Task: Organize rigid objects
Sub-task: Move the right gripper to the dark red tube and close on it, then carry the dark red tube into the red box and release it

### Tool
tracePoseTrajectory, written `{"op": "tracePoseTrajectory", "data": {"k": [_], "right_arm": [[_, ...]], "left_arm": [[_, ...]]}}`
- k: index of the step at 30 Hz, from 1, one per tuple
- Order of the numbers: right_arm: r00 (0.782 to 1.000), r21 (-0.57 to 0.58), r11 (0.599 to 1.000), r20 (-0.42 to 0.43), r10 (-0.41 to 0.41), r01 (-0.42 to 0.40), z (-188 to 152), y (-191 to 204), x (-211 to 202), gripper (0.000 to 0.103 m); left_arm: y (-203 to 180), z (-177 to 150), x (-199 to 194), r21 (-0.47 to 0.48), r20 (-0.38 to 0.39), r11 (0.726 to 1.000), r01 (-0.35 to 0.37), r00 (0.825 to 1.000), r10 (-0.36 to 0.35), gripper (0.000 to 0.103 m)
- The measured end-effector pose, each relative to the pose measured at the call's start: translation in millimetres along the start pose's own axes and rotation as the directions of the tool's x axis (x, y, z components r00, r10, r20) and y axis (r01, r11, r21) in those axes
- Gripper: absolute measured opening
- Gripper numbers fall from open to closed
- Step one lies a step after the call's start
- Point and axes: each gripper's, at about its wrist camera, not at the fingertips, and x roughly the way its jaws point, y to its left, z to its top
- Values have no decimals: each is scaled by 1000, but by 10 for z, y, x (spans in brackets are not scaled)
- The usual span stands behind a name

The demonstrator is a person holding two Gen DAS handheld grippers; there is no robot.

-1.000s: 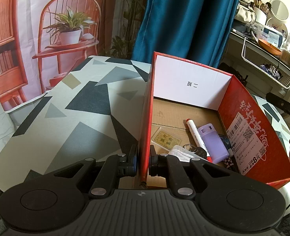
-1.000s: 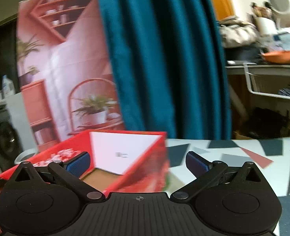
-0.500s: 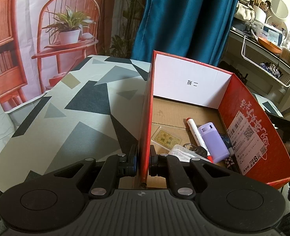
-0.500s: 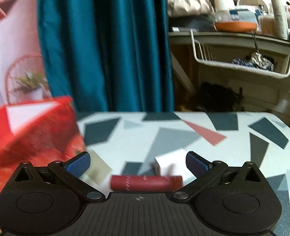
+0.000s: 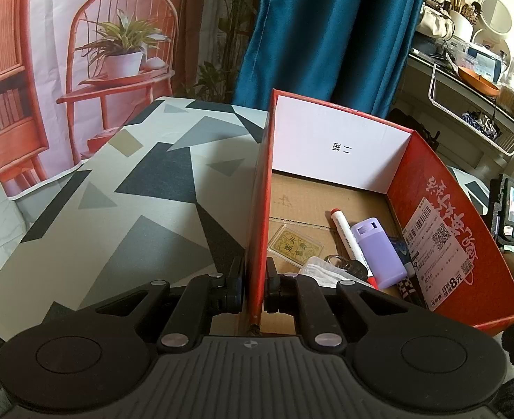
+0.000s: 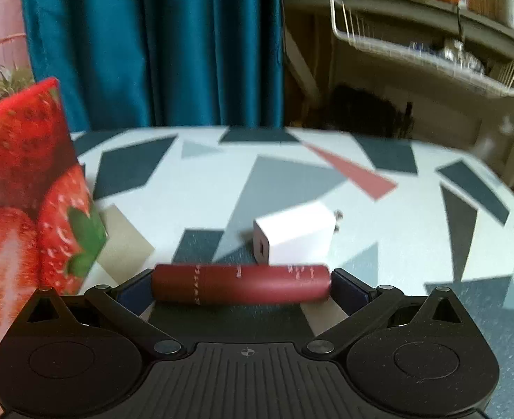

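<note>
Right hand-held gripper lowered, fingers now bracketing maroon tube, left hand-held gripper pinching box wall

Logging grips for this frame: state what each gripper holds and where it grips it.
Left gripper is shut on the red box, pinching its left wall. Right gripper spans the dark red tube end to end; a firm grip cannot be told.

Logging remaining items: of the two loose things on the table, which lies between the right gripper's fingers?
The dark red tube, lying crosswise between the fingers; the white charger sits beyond it.
</note>
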Motion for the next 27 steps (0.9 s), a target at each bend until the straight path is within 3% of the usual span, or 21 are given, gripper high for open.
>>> {"op": "tracePoseTrajectory", "data": {"k": [3,12,18,21,27], "right_arm": [[1000,10,1000,16,11,-11,-19,-26,-26,98],[996,-23,997,48,74,-73,-159,33,-264,98],[976,-108,989,179,122,-104,-413,155,-740,98],[967,-198,974,209,149,-107,-545,263,-964,98],[954,-194,969,224,197,-154,-531,214,-1234,98]], "left_arm": [[5,-5,-1,-2,0,1000,1,1000,-1,12],[17,-8,-4,-6,4,1000,3,1000,-3,12],[17,-3,1,-4,6,1000,5,1000,-5,12],[17,-4,2,-4,5,1000,4,1000,-4,12],[17,-4,5,-2,5,1000,5,1000,-5,12]]}}
